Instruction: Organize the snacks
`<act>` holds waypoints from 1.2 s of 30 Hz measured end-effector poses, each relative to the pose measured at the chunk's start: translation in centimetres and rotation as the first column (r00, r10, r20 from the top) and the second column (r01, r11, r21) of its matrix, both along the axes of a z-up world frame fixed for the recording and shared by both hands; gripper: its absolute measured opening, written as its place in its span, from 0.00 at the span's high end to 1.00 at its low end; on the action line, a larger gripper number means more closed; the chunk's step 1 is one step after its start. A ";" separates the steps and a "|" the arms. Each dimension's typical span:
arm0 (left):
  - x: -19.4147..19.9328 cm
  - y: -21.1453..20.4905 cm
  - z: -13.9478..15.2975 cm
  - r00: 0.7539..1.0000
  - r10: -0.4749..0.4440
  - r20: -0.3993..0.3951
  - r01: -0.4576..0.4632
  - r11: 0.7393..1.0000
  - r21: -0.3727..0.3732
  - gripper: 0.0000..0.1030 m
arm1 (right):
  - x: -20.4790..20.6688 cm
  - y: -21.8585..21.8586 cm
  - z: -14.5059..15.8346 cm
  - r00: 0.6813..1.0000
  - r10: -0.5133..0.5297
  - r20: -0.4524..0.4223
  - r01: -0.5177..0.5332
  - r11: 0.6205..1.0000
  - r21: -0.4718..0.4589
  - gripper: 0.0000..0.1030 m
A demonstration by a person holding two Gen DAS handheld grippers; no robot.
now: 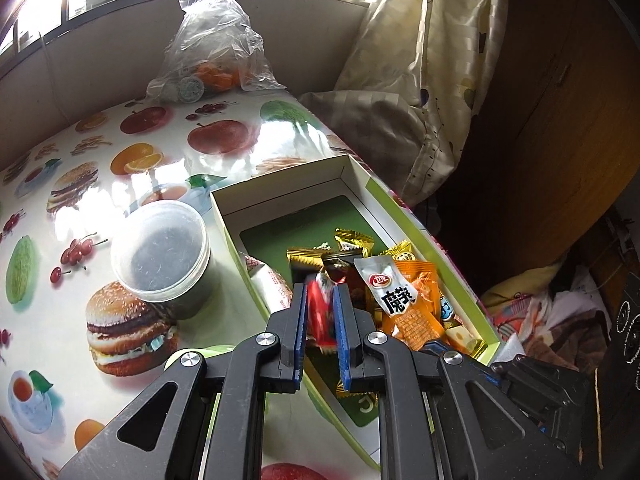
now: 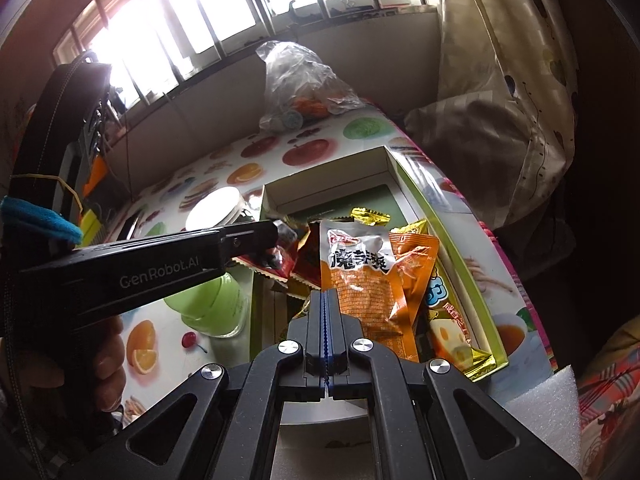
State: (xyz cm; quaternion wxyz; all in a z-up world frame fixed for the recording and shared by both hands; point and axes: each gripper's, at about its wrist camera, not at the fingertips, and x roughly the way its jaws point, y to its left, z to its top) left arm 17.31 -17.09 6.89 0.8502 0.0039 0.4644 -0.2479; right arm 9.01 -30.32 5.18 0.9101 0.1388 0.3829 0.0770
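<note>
Now red snack packet point(image 1: 320, 312) pinched between left fingers point(image 1: 299, 320); right fingers point(image 2: 316, 320) shut, empty.

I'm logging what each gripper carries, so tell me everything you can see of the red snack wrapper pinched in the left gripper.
The red snack wrapper is a small glossy packet, red with white patches, looking like plastic film and somewhat blurred. It stands roughly upright, squeezed between the blue-padded fingers of the left gripper, which is shut on it. Its crimped lower edge pokes out below. It hangs over the near end of the open box, above the other snacks; whether it touches them cannot be told.
</note>
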 end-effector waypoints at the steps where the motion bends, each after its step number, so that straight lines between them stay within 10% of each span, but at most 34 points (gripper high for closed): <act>1: 0.0 0.0 0.0 1.000 -0.002 -0.001 0.002 1.000 0.000 0.87 | 0.0 -0.1 -0.1 1.000 -0.004 -0.001 0.004 1.000 0.000 0.99; 14: 0.1 -0.4 -0.5 1.000 -0.001 -0.009 0.001 1.000 0.022 0.84 | -0.3 0.0 -0.4 1.000 -0.008 0.000 0.008 1.000 -0.020 0.96; 23: -1.1 0.2 0.3 1.000 0.004 0.019 -0.004 1.000 0.026 0.77 | -1.2 0.6 0.2 1.000 -0.009 0.012 0.010 0.997 -0.072 0.77; 26: -1.9 0.6 0.7 1.000 0.008 0.030 -0.009 1.000 0.013 0.57 | -1.8 0.7 0.5 0.999 -0.028 0.018 0.029 0.995 -0.095 0.68; 36: -5.4 2.7 1.7 0.993 0.041 0.112 -0.045 0.998 0.038 0.56 | -4.4 0.3 1.2 0.995 -0.094 0.026 0.097 0.989 -0.113 0.58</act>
